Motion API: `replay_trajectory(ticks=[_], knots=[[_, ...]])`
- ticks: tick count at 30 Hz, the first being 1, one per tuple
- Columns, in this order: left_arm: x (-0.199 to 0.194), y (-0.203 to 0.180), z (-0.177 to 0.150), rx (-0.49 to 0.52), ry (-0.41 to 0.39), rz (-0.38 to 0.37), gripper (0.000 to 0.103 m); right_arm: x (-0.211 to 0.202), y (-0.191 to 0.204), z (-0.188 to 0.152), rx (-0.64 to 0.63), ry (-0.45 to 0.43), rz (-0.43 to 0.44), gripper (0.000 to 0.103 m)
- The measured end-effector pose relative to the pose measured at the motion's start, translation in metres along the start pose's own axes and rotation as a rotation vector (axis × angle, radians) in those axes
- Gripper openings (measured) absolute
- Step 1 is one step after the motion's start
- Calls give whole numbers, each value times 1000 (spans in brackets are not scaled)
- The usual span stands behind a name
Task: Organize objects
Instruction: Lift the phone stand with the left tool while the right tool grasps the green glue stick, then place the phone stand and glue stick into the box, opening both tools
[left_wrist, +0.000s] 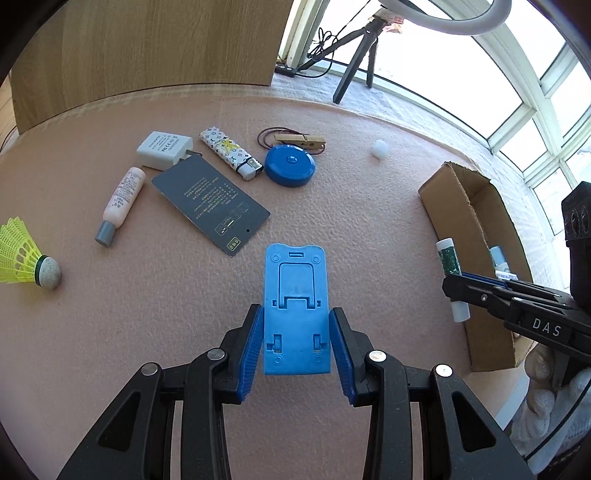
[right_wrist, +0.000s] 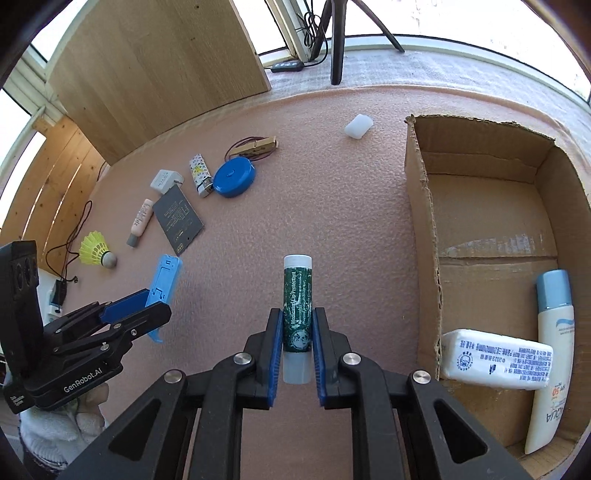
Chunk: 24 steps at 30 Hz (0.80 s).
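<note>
Above the pink mat (left_wrist: 332, 229) | left gripper (left_wrist: 295, 332) clamps a blue phone stand (left_wrist: 295, 295) | right gripper (right_wrist: 297, 332) clamps a green lip balm (right_wrist: 297, 295) | cardboard box (right_wrist: 480, 206) alongside

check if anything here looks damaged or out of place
The cardboard box has a ragged, torn rim along its left wall and back corner. The grey card lies partly over the white charger's prongs. Nothing is spilled.
</note>
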<state>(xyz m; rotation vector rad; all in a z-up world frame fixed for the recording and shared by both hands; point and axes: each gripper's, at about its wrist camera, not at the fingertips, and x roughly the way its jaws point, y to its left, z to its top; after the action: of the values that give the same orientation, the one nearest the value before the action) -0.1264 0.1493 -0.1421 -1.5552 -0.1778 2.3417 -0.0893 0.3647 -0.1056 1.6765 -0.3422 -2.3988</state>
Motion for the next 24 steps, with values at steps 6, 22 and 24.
replay_trajectory(ticks=[6,22,24], knots=[[-8,-45,24,82,-41,-41,39,-52,-10,-5,9,-100,-27,14],[17,-184,70,266,-72,-147,39,-113,-89,-36,131,-194,-132,14],[23,-196,73,282,-69,-148,39,-115,-96,-38,143,-195,-135,14]])
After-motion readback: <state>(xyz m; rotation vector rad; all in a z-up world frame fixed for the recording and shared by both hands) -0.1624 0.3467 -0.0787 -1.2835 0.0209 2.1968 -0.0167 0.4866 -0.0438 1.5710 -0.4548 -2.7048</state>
